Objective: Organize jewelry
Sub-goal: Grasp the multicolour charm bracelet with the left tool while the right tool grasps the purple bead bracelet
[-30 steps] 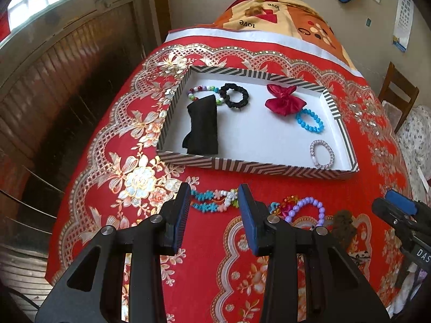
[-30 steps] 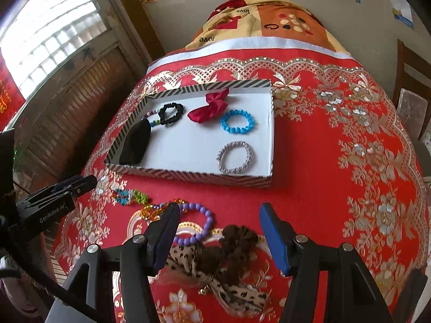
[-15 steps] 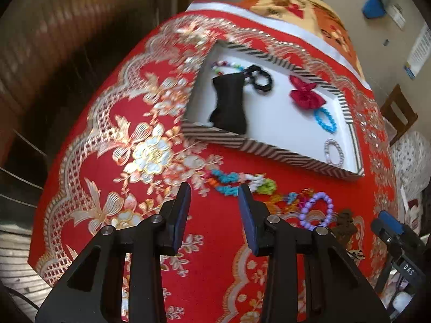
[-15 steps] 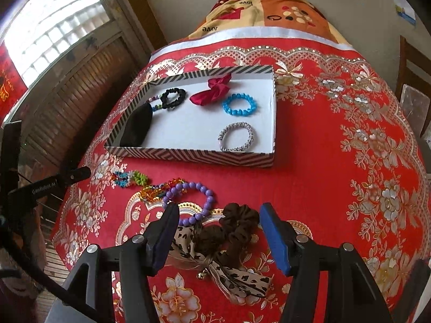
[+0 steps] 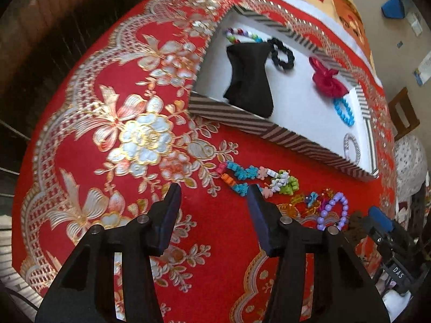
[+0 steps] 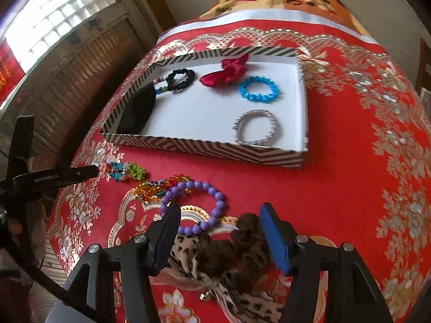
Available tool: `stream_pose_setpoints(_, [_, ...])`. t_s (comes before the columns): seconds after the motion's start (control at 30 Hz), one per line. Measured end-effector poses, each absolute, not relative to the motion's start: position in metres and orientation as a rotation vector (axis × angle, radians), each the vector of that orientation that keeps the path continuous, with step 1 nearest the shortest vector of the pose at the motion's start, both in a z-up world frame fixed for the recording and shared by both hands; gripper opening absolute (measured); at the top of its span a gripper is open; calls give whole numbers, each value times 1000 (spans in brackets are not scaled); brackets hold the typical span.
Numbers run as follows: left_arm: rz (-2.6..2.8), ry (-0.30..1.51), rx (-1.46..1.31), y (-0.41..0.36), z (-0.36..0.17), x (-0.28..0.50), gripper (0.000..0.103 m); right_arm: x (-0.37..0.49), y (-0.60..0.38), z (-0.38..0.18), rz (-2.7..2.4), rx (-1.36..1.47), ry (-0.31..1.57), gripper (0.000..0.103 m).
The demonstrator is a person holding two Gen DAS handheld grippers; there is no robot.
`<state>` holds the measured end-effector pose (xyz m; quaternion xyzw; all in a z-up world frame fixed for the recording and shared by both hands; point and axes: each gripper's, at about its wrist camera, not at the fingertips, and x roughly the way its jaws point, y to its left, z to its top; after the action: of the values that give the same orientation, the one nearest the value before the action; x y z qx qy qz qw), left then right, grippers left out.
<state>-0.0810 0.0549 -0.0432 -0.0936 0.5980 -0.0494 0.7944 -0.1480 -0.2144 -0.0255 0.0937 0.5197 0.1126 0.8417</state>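
Note:
A striped tray (image 5: 280, 132) (image 6: 204, 149) on the red cloth holds a black pouch (image 5: 249, 83), black scrunchie (image 6: 180, 79), red bow (image 6: 225, 74), blue bead bracelet (image 6: 258, 89) and silver bracelet (image 6: 256, 127). In front of the tray lie a teal-and-green bead bracelet (image 5: 256, 177) (image 6: 126, 171), an orange crystal bracelet (image 6: 161, 184) and a purple bead bracelet (image 6: 195, 204) (image 5: 332, 211). My left gripper (image 5: 214, 202) is open and empty, just left of the teal bracelet. My right gripper (image 6: 219, 222) is open and empty over a brown scrunchie (image 6: 234, 245) and leopard bow (image 6: 242, 282).
The red floral tablecloth (image 5: 134, 140) drops off at the left and near edges. A wooden chair (image 5: 405, 113) stands at the far right. A window (image 6: 54, 18) and slatted wooden wall are on the left. The other gripper shows at each view's edge.
My left gripper has swung left and down toward the table, and its jaws have opened wider. My right gripper has moved a little forward over the brown scrunchie, still open.

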Motion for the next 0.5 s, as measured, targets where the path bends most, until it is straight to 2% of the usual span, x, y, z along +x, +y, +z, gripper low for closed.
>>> stream_pose_setpoints(0.13, [-58, 1279, -92, 43, -52, -75, 50, -139, -210, -34, 243, 170, 1113, 59])
stream_pose_setpoints(0.2, [-60, 1282, -76, 41, -56, -71, 50, -136, -206, -38, 246, 146, 1116, 53])
stream_pose_setpoints(0.43, [-55, 1260, -30, 32, -59, -59, 50, -128, -197, -48, 262, 61, 1125, 46])
stream_pose_setpoints(0.5, [-52, 1262, -29, 31, -60, -58, 50, -126, -194, -52, 263, 28, 1128, 37])
